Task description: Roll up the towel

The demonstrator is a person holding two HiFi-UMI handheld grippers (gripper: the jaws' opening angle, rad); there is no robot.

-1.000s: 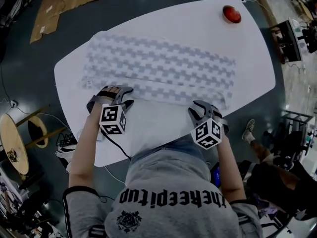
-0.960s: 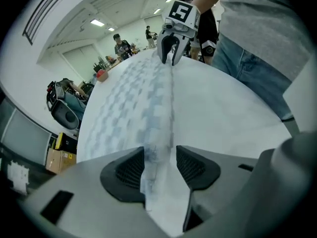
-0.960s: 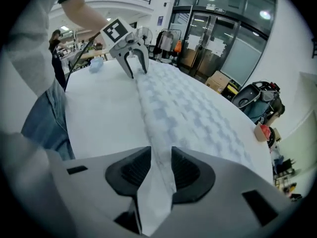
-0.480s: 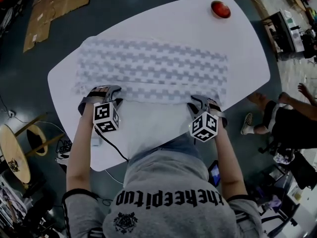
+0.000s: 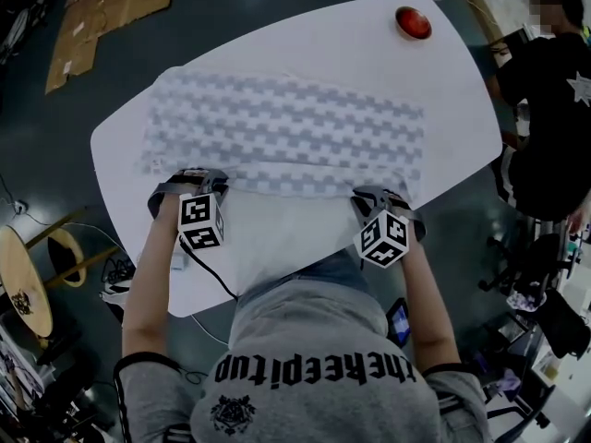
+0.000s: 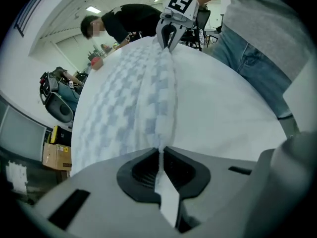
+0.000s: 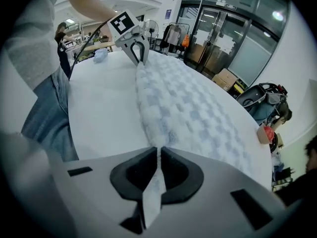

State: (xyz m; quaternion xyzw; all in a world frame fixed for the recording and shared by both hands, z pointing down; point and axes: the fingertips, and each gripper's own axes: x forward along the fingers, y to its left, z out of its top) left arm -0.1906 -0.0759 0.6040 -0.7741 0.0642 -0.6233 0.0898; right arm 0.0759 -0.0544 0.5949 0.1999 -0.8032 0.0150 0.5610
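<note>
Checked grey-and-white cloth: in the head view the towel (image 5: 286,132) lies flat on the white table (image 5: 305,238), its length running 9 to 3 o'clock, with a red round thing (image 5: 413,22) well apart at 1 o'clock. The left gripper (image 5: 189,175) sits on the near hem toward 8 o'clock and the right gripper (image 5: 379,192) toward 4 o'clock, both pointing steeply down. Left gripper view: the jaws have just been closing and now pinch a thin fold of the hem between the pads. A raised ridge of cloth runs from there toward 12 o'clock, up to the other gripper. Right gripper view: the same, jaws just closed in and nipping the hem, the ridge leading to 12 o'clock and the flat checks spreading toward 2 o'clock. Judgement: an early stage. The near edge is gripped at both ends and slightly lifted, but no full turn of roll shows. Nearly the whole width of cloth beyond the hem remains to be rolled.
</note>
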